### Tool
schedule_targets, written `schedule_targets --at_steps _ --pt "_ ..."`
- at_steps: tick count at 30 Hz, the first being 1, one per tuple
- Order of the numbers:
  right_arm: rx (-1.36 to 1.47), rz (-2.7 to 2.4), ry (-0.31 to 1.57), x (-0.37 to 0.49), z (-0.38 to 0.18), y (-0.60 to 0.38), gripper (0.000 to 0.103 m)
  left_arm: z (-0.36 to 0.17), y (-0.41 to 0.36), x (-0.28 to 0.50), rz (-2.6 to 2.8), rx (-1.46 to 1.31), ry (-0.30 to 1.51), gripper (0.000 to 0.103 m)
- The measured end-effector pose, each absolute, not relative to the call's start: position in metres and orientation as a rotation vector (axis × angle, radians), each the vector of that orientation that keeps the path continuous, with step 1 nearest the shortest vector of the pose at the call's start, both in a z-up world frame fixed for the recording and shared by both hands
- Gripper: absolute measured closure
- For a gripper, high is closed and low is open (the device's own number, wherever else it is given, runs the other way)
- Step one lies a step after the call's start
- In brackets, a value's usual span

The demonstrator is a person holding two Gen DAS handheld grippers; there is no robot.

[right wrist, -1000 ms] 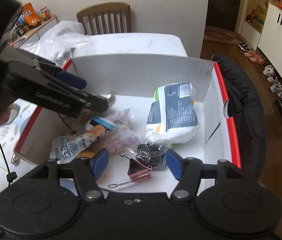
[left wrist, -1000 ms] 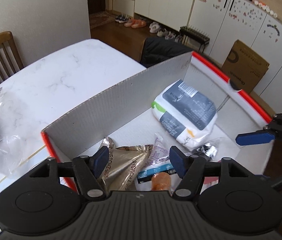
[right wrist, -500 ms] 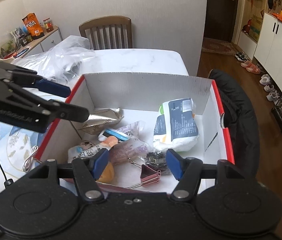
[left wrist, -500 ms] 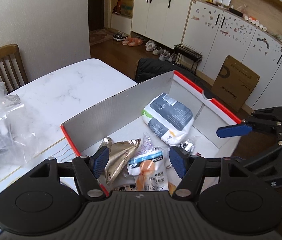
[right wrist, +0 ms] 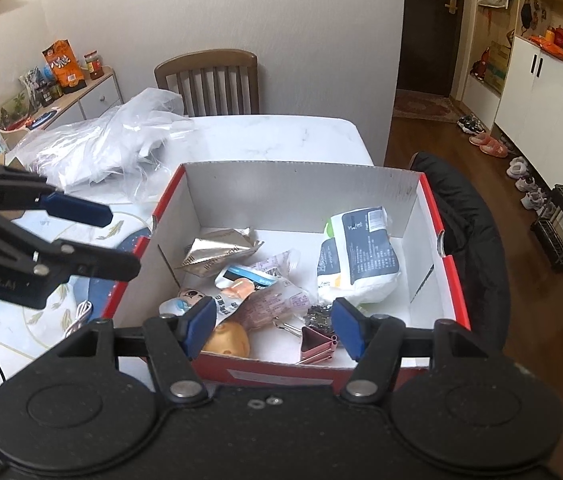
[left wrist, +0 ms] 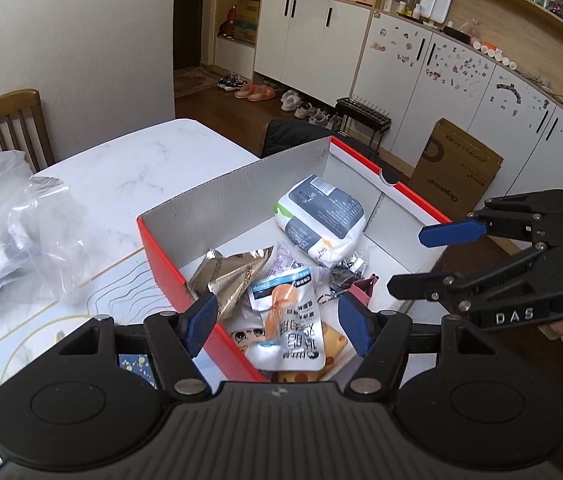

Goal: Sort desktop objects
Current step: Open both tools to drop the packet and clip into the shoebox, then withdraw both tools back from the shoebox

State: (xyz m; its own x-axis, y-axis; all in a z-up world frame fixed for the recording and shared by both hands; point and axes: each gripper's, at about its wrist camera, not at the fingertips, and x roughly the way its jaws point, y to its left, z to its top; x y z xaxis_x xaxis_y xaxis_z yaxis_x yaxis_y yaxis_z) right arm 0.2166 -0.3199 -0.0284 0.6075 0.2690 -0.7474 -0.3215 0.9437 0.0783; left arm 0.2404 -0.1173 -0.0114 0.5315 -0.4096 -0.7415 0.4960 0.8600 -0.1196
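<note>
Box (right wrist: pixel 433 216) of packets and clips sits at the counter's (right wrist: pixel 281 136) edge by the dark chair, everything seemingly already inside. My left gripper (left wrist: pixel 277 322) and right gripper (right wrist: pixel 273 328) hover above its near rim, both wide open and empty. I judge sorting is near done; next I'd check the counter for strays.

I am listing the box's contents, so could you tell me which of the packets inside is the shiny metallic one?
The crumpled silver foil packet by the box's left wall; the others are printed white or clear plastic.
</note>
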Motion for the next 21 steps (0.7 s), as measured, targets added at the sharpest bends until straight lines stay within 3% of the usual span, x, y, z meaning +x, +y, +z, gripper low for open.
schedule_targets --at_steps 10,13,17,21 --pt "-0.048 0.321 0.806 0.199 -0.023 -0.315 0.031 -0.006 -0.103 0.216 -0.526 0.116 0.791 0.036" --pt "-0.058 0.318 0.790 0.194 -0.022 -0.311 0.029 -0.008 -0.100 0.212 -0.514 0.110 0.784 0.020" --pt "-0.063 0.311 0.751 0.187 -0.021 -0.309 0.016 -0.011 -0.096 0.209 -0.486 0.108 0.774 0.019" --pt "-0.057 0.296 0.718 0.181 -0.023 -0.309 0.013 -0.013 -0.092 0.205 -0.476 0.111 0.768 0.003"
